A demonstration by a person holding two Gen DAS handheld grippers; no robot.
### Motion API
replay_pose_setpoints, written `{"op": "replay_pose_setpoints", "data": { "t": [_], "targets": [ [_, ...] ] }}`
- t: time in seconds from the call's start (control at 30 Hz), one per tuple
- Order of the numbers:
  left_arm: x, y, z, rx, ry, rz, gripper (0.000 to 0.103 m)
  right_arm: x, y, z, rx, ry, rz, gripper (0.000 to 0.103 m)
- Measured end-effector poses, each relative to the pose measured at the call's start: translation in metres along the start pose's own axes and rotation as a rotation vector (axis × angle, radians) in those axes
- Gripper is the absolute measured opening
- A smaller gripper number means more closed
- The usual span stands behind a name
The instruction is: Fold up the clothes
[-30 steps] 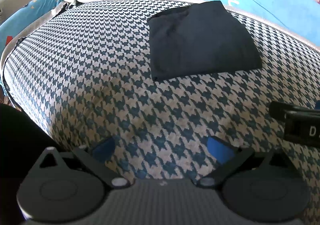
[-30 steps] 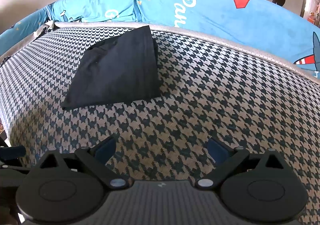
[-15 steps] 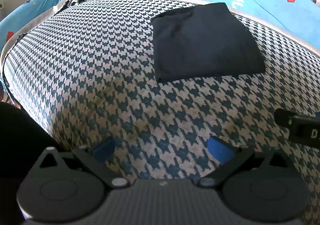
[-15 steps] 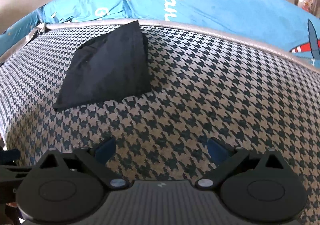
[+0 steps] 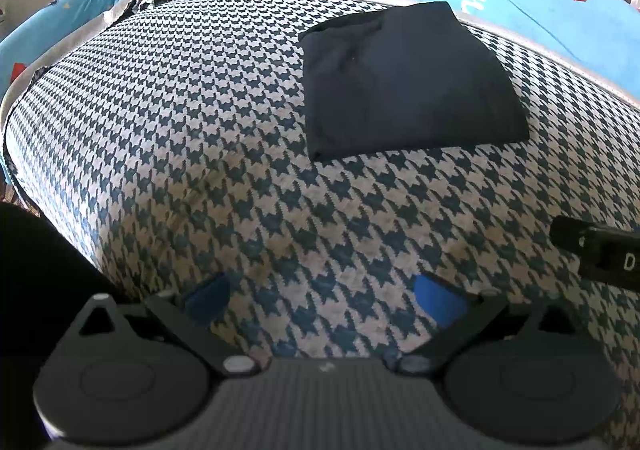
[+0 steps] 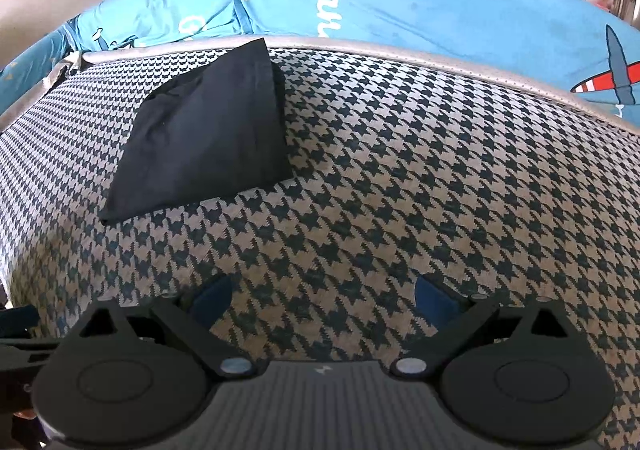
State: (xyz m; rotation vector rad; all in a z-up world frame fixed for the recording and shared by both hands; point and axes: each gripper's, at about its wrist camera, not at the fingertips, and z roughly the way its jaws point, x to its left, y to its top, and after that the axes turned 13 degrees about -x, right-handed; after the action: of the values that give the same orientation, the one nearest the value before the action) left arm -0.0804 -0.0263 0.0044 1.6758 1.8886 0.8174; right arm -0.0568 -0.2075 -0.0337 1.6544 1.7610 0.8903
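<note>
Left wrist view: left gripper (image 5: 322,296) level over the houndstooth mattress (image 5: 200,138), jaws apart, empty; folded black garment (image 5: 404,78) ahead, slightly right, well apart.

Right wrist view: right gripper (image 6: 323,297) likewise spread, empty; garment (image 6: 208,130) ahead-left, near blue bedding (image 6: 400,6).

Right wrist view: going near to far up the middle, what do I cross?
Right hand-held gripper, open → bare houndstooth cover → grey piping edge → blue printed bedding. The folded dark garment lies off to the left.

Black folded garment (image 5: 404,78) on navy-and-cream houndstooth cover (image 5: 200,122); bright blue printed bedding (image 6: 400,10).
</note>
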Motion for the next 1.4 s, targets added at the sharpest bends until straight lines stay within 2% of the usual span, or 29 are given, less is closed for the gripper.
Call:
{"op": "replay_pose_setpoints", "data": {
  "t": [0.47, 1.13, 1.4],
  "targets": [
    [-0.002, 0.001, 0.012, 0.015, -0.016, -0.001, 0.103, 0.005, -0.001, 0.004, 0.017, 0.019, -0.008, 0.099],
    [0.0, 0.003, 0.022, 0.02, -0.083, 0.029, 0.103, -0.004, -0.009, 0.017, 0.057, -0.04, 0.012, 0.099],
    [0.002, 0.004, 0.022, 0.03, -0.097, 0.025, 0.103, -0.011, -0.01, 0.016, 0.033, -0.027, 0.021, 0.099]
  ]
}}
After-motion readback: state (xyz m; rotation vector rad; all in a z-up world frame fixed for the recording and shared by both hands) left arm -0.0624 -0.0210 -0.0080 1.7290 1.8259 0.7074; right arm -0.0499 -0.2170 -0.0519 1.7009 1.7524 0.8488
